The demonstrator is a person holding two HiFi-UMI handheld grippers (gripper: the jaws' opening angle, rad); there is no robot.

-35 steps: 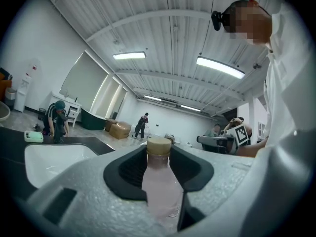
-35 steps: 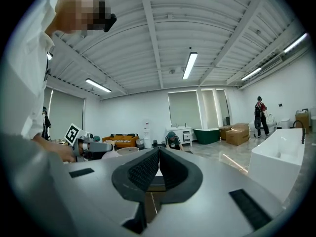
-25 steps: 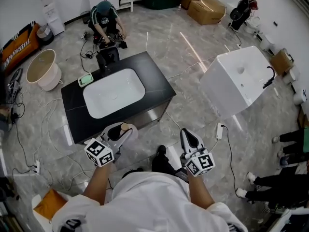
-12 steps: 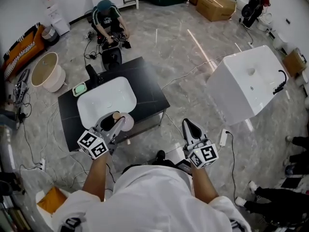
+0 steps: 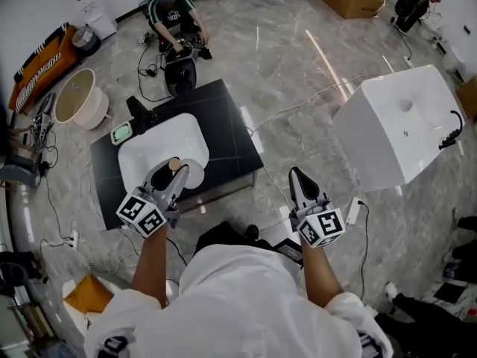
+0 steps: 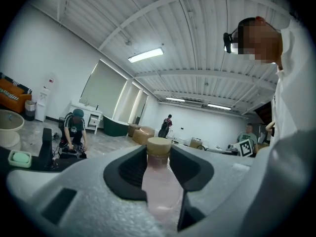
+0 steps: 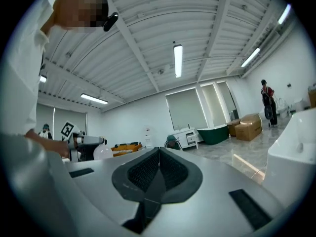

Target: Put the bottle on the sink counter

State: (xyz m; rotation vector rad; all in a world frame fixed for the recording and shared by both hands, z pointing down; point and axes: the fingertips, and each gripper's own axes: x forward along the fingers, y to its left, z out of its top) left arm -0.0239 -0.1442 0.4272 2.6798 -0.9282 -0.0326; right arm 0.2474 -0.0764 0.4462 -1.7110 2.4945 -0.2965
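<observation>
Our left claw (image 5: 173, 179) is clamped on the bottle (image 5: 191, 179). In the left gripper view the claw's (image 6: 159, 158) two dark pads press against both sides of the pale pink bottle (image 6: 159, 184), and its tan cap points away from us between the tips. In the head view the bottle sits over the near edge of the black worktop (image 5: 227, 136), where the near rim of the white sink (image 5: 160, 136) runs. It is carried in the claw, not set down.

Our right claw (image 5: 298, 176) is off the worktop's near right corner, over the grey floor. In the right gripper view its (image 7: 158, 154) pads meet with nothing between them.

A green soap dish (image 5: 121, 133) lies by the far left corner of the worktop, beside a black tap (image 5: 139, 111). Beyond the far edge a person (image 5: 173, 12) crouches on the floor among cables. A round cream tub (image 5: 78, 99) stands off the left edge, and a large white block (image 5: 395, 125) stands well apart from the right edge.
</observation>
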